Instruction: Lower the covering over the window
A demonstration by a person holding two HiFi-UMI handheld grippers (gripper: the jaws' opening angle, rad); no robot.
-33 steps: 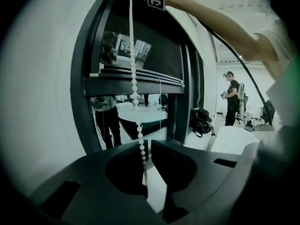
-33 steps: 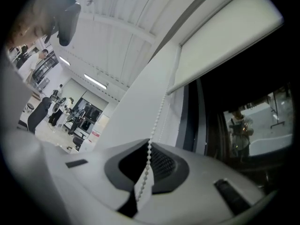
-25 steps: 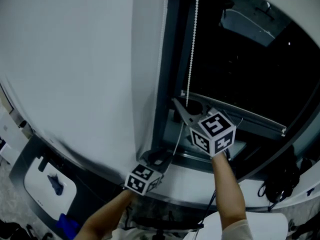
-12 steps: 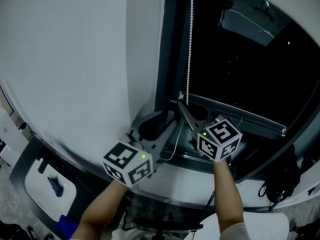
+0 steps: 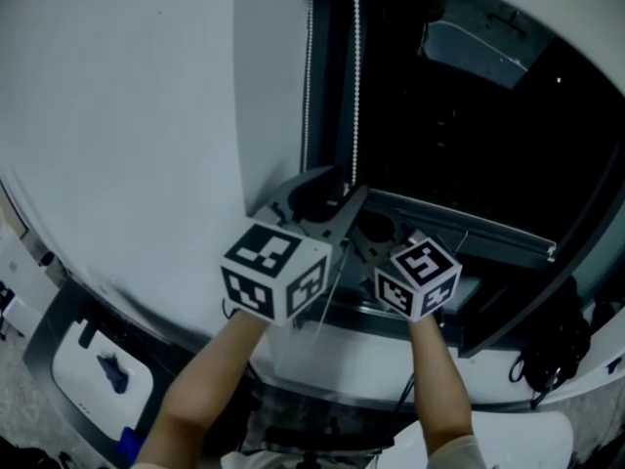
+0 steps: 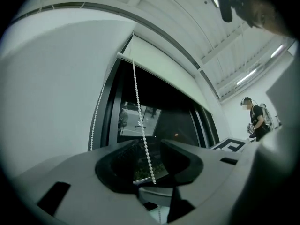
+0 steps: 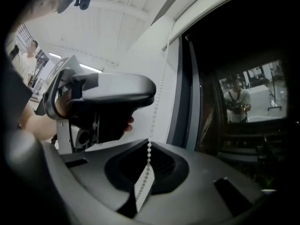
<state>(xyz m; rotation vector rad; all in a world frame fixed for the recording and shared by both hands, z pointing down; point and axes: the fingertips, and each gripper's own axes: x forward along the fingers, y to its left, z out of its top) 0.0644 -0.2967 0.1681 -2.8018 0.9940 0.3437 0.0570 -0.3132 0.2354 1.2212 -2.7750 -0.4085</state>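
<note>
A white bead chain (image 5: 354, 76) hangs in two strands beside the dark window (image 5: 479, 135). The white roller blind (image 6: 161, 64) is rolled up high at the window's top. My left gripper (image 5: 350, 184) is raised to the chain's right strand (image 6: 140, 125), which runs between its jaws. Those jaws have just been opening and stand apart from the beads. Just below and to the right, my right gripper (image 5: 366, 237) is shut on the same chain (image 7: 149, 146). A white tag (image 7: 143, 186) hangs under its tips.
A white wall (image 5: 127, 145) fills the left. The grey window sill (image 5: 488, 237) runs under the glass. Dark cables (image 5: 547, 350) hang at lower right. Another person (image 6: 255, 121) stands far off in the room.
My left gripper has risen from the sill's edge to the height of the right gripper and now has the chain between its jaws. The right gripper has stayed in place.
</note>
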